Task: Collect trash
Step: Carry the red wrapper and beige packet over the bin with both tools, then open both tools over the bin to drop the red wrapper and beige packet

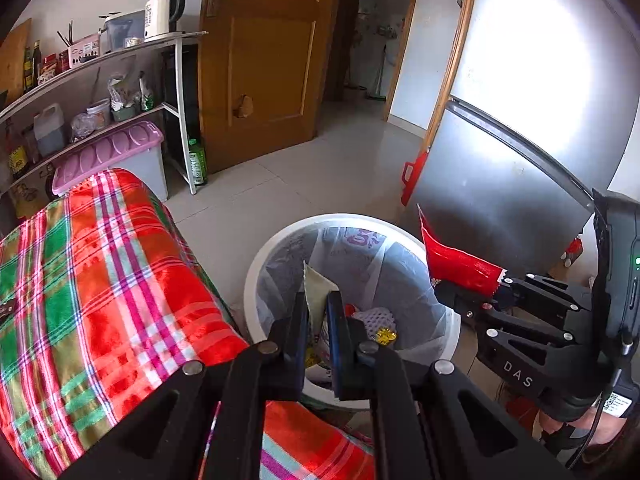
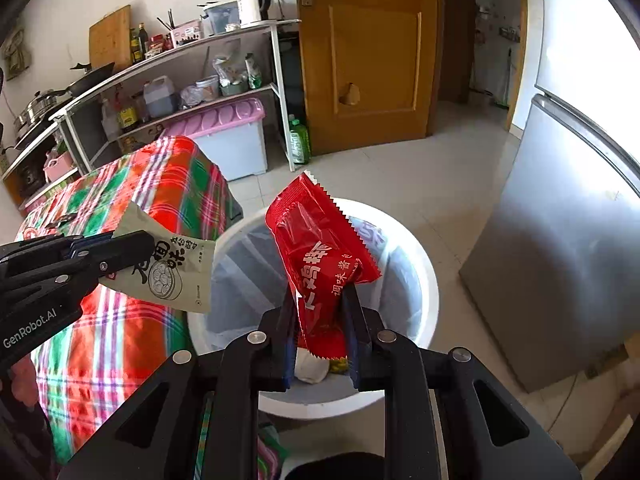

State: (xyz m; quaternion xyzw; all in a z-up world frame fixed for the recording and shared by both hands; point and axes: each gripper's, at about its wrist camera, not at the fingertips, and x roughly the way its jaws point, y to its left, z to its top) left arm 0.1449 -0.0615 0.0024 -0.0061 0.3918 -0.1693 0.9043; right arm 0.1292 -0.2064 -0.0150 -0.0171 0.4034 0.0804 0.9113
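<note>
My left gripper (image 1: 319, 300) is shut on a beige sauce packet (image 1: 316, 292) and holds it over the white trash bin (image 1: 256, 256). The same packet (image 2: 168, 272) shows edge-on no longer in the right wrist view, held by the left gripper (image 2: 136, 248) at the bin's left rim. My right gripper (image 2: 318, 300) is shut on a red sauce packet (image 2: 320, 248) above the bin (image 2: 424, 272). In the left wrist view the right gripper (image 1: 464, 296) holds the red packet (image 1: 456, 260) at the bin's right edge. The bin has a clear liner and some trash inside.
A table with a red and green plaid cloth (image 1: 92, 280) stands left of the bin. A grey fridge (image 1: 500, 184) is at the right. Shelves (image 2: 180, 64) with kitchen items, a pink-lidded box (image 2: 228, 128) and a wooden door (image 2: 372, 48) are at the back.
</note>
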